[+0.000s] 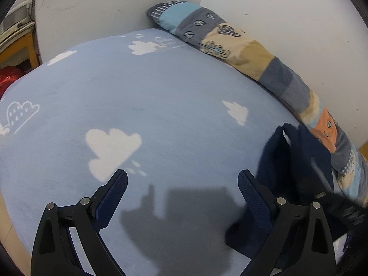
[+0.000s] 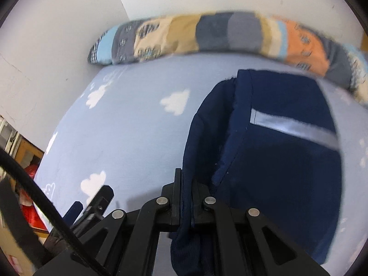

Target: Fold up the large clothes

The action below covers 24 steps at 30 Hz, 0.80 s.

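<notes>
cloud-print bed sheet (image 1: 174,96) under navy garment (image 2: 276,161), pinched by right gripper (image 2: 186,184); left gripper (image 1: 182,179) spread wide beside it.

Bright overhead light; gripper shadow on sheet (image 1: 161,96); right view motion-blurred.

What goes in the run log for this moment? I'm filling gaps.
left hand-held gripper: open, empty | right hand-held gripper: shut on navy garment | garment on cloud-print sheet
</notes>
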Available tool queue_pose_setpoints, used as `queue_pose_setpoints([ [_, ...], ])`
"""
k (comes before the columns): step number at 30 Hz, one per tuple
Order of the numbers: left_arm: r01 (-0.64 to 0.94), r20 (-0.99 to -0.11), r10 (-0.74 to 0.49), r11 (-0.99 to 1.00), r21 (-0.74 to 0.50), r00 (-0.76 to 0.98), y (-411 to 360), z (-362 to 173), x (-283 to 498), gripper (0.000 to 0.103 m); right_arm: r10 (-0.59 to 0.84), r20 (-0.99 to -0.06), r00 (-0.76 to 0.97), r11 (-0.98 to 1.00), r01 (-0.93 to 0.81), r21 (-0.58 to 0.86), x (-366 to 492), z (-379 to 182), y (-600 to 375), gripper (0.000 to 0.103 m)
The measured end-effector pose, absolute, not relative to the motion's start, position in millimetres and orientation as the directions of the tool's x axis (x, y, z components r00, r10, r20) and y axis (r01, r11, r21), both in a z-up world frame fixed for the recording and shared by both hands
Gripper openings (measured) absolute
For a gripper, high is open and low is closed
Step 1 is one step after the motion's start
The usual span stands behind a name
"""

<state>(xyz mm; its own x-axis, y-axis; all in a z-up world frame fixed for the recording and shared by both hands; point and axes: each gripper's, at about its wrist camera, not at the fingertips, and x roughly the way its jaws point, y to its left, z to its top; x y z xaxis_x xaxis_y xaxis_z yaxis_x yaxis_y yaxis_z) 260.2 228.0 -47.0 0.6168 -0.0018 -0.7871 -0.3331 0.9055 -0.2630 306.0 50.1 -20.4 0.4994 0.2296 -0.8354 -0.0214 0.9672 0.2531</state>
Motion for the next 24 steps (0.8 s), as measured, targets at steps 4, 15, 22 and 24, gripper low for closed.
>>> queue_pose_setpoints([
  [4, -0.357, -0.792, 0.022, 0.900, -0.250, 0.610, 238.1, -49.7, 260.9, 0.097, 0.296, -0.868, 0.400, 0.947, 0.000, 0.322, 320.7, -93.5, 56.4, 0.004],
  [15, -0.316, -0.759, 0.018, 0.915, -0.250, 0.650, 225.9, -32.0, 263.0, 0.097, 0.382, -0.819, 0.429, 0.924, -0.164, 0.346, 305.8, -70.2, 50.2, 0.061],
  [22, -0.229, -0.722, -0.037, 0.936, -0.268, 0.691, 192.0, -10.4, 259.5, 0.097, 0.475, -0.690, 0.547, 0.872, -0.189, 0.451, 272.2, -0.4, -37.4, 0.061],
  [24, -0.146, -0.719, -0.092, 0.954, -0.262, 0.689, 163.5, -7.4, 260.7, 0.097, 0.343, -0.709, 0.617, 0.931, -0.121, 0.344, 273.9, 13.0, -76.0, 0.061],
])
